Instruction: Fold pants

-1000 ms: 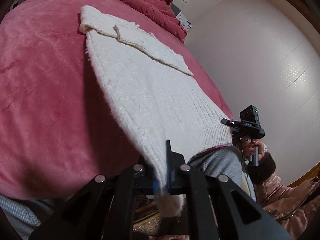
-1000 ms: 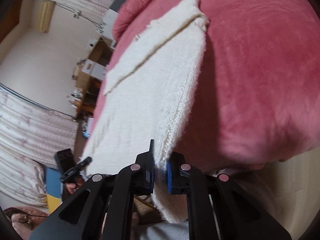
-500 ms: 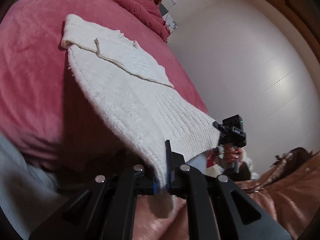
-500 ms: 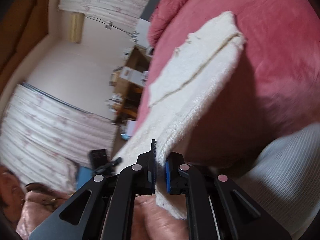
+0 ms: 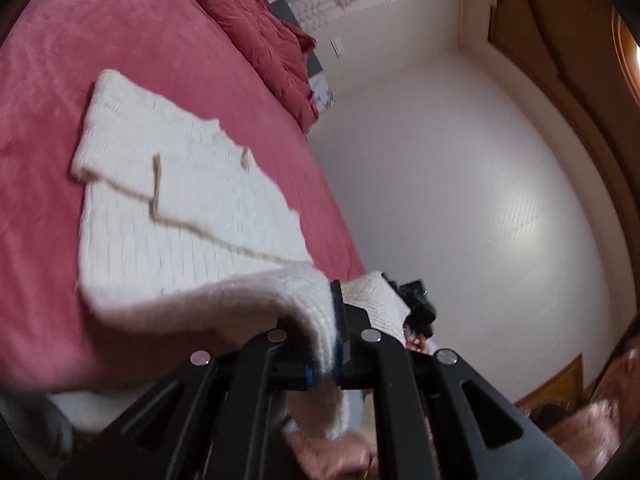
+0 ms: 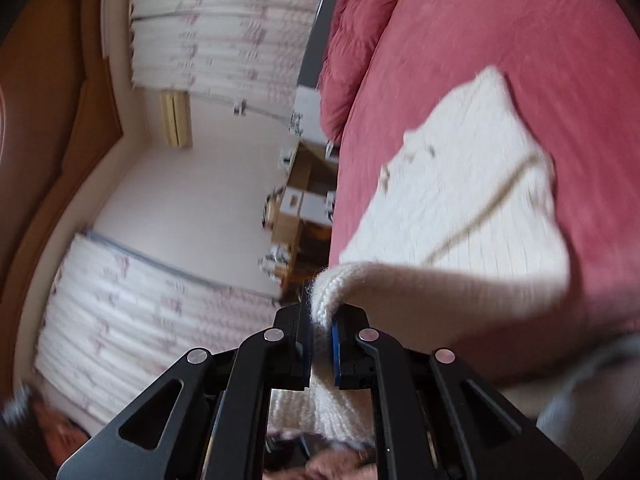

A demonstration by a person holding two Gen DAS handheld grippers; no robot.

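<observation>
The white knit pants (image 5: 172,200) lie on the pink bed (image 5: 120,60), stretching away from both grippers, with one end flat on the cover and the near end lifted off it. The left gripper (image 5: 336,340) is pressed together on one corner of that near edge, the cloth draping over its fingers and hanging below them. The right gripper (image 6: 320,340) is likewise clamped on the other corner of the same edge, a tuft of knit poking up between its jaws. In the left wrist view the right gripper shows just beyond the lifted hem, so the two stand close, side by side.

The long axis of the pants runs straight ahead from the grippers toward the far folded end (image 6: 496,92). Judging by this, the next move carries the held edge forward along that axis to lay it over the flat part; both grippers look about equally near, so they should travel together to keep the edge square
</observation>
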